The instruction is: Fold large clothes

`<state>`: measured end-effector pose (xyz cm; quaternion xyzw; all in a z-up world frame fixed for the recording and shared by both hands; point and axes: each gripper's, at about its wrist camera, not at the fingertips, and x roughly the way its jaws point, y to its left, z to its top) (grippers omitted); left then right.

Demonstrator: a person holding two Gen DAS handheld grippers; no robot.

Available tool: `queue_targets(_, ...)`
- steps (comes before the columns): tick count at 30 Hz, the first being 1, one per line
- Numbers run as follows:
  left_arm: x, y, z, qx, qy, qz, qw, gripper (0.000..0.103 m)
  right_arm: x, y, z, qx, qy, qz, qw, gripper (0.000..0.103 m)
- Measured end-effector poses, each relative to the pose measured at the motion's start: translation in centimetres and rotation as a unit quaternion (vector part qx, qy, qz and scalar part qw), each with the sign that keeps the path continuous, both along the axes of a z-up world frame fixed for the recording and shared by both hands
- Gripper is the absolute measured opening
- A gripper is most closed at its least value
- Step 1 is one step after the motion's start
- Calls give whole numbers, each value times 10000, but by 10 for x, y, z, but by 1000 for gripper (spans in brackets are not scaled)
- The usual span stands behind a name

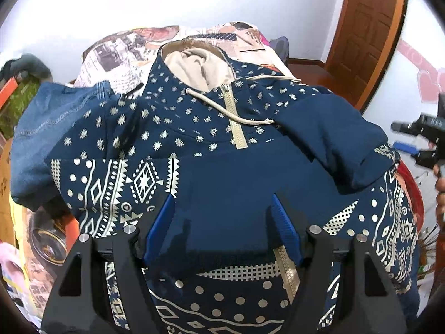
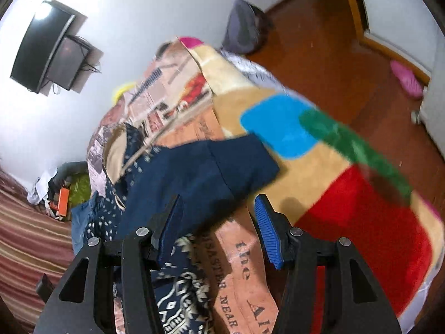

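A navy hoodie [image 1: 155, 144] with cream patterns lies face up on the bed, hood [image 1: 194, 64] at the far end. Both plain navy sleeves are folded in over its chest. One sleeve's ribbed cuff [image 1: 222, 239] lies between the fingers of my left gripper [image 1: 222, 197], whose jaws stand wide and open beside it. The other sleeve [image 2: 211, 172] lies just ahead of my right gripper [image 2: 218, 199], which is open over the bedspread [image 2: 242, 258] with its left pad at the sleeve's edge. In the left wrist view the right gripper [image 1: 425, 139] shows at the right edge.
Blue jeans [image 1: 55, 128] lie to the left of the hoodie. The colourful blanket [image 2: 347, 222] covers the bed's right side, beyond it wooden floor [image 2: 319, 55] with a pink slipper [image 2: 406, 79] and a grey bag [image 2: 244, 25]. A TV [image 2: 41, 47] hangs on the wall.
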<state>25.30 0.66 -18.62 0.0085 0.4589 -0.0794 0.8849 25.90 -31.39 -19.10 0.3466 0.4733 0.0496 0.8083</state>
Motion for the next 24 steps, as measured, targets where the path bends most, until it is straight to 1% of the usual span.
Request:
queue_targets(4,3,4,-6,-177,117,125,9997,70,7,2,-18,393,229,100,9989,50)
queue_targets(6,4,5,-8,-161,147,153,9996,70,12,3,-22,441,200,87,9988,53)
queue_targets(9,4,6,-9,-108,148,172,9997,70,16,-1,-25,427,139,32,9990,52)
queue_targets(10,4,7,-9,-99,144,183,9997,70,19,-1,-25,411,108,-2,9991,52)
queue_targets(11,3,8,-9,-93,138,195,9997,70,21,-2,-25,366,91,-20,9993,49)
queue_targets(13,2,11,-8,-86,124,220,9996,70,25,0,-21,133,90,58,9999,45)
queue_targets(14,2,12,-8,-92,127,225,9996,70,27,3,-17,-40,63,112,9999,40)
queue_targets(15,1,13,-8,-102,135,223,9996,70,28,7,-11,-235,20,176,9996,32)
queue_targets(18,-1,14,-6,-80,90,210,9997,70,30,17,7,-770,-214,388,9960,20)
queue_targets(21,-6,14,-2,-50,-13,204,9998,70,28,23,29,-1141,-580,448,9908,14)
queue_targets(24,-10,17,2,-89,-81,188,9998,70,28,26,51,-1236,-895,453,9873,13)
